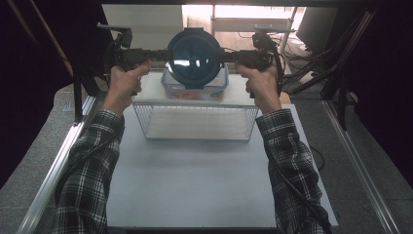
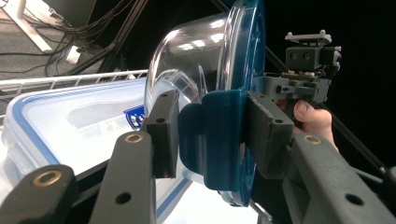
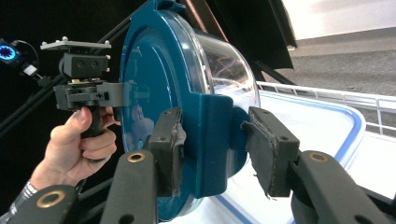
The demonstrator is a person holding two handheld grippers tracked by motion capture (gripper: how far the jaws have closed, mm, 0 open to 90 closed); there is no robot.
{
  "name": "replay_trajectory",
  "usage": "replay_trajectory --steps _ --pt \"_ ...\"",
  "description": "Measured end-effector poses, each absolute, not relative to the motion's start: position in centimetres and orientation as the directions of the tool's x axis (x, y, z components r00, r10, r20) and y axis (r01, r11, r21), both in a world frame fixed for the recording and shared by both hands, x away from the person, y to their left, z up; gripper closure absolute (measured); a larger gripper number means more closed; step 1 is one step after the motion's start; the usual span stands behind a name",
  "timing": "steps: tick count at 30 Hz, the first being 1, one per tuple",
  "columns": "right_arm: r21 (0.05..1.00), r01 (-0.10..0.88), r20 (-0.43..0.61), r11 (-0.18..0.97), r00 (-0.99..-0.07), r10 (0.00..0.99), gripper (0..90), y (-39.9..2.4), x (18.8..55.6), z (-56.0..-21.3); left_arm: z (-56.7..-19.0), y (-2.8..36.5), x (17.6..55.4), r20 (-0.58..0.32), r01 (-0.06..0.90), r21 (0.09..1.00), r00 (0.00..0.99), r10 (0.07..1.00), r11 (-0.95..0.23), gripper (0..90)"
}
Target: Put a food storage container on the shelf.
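A round clear container [image 1: 195, 56] with a blue lid hangs in the air, tipped on its side, between my two grippers. My left gripper [image 1: 168, 53] is shut on the blue latch tab [image 2: 215, 140] at the lid's left edge, with both pads against it. At the opposite edge my right gripper [image 1: 223, 56] is shut on the other latch tab [image 3: 215, 144]. In the left gripper view the clear bowl [image 2: 187, 60] bulges to the left of the lid. The right gripper view faces the lid's flat blue top [image 3: 149, 93].
A rectangular clear box with a blue-rimmed lid [image 1: 195, 87] sits on a raised white board right under the hanging container. A white wire basket [image 1: 195, 122] stands in front of it on the white table [image 1: 195, 185]. Dark frame posts flank both sides.
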State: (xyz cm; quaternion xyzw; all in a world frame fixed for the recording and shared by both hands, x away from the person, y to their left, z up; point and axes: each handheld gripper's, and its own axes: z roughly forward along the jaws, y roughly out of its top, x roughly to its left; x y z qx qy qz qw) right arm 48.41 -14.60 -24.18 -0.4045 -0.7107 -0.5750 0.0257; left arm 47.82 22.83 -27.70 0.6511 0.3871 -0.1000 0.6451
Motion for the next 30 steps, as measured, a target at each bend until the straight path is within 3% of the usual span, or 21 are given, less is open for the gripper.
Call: replay_trajectory --steps 5,12,13,16,19,22,25,30 --pt "0.798 0.601 0.478 0.045 -0.677 0.560 52.1 -13.7 48.7 -24.2 -28.4 23.5 48.8 -0.682 0.663 0.723 0.639 0.356 0.195 56.8" --pt "0.797 0.603 0.480 0.007 -0.642 0.598 53.6 -13.5 49.6 -24.6 -28.7 22.9 50.0 -0.693 0.680 0.703 0.589 0.415 0.209 54.2" --pt "0.811 0.585 0.451 0.010 -0.635 0.627 57.9 -13.5 49.6 -24.5 -28.7 22.8 50.1 -0.687 0.684 0.701 0.574 0.445 0.201 53.3" --pt "0.805 0.593 0.442 0.021 -0.623 0.645 56.4 -13.4 50.1 -24.6 -28.3 22.4 50.1 -0.644 0.654 0.732 0.576 0.504 0.189 53.1" --pt "0.811 0.585 0.436 0.011 -0.617 0.655 58.0 -13.4 50.2 -24.6 -27.4 21.7 49.6 -0.587 0.622 0.766 0.572 0.573 0.163 58.4" --pt "0.844 0.536 0.366 0.034 -0.620 0.694 60.9 -13.1 49.7 -24.2 -26.6 21.5 48.9 -0.520 0.585 0.800 0.560 0.644 0.137 56.7" --pt "0.864 0.501 0.322 0.058 -0.636 0.701 64.1 -13.5 48.7 -23.5 -26.1 22.6 47.7 -0.512 0.552 0.818 0.574 0.639 0.161 55.7" --pt "0.887 0.452 0.272 0.099 -0.683 0.678 81.2 -14.6 46.3 -23.2 -26.2 23.2 44.8 -0.428 0.529 0.845 0.590 0.685 0.072 72.7"
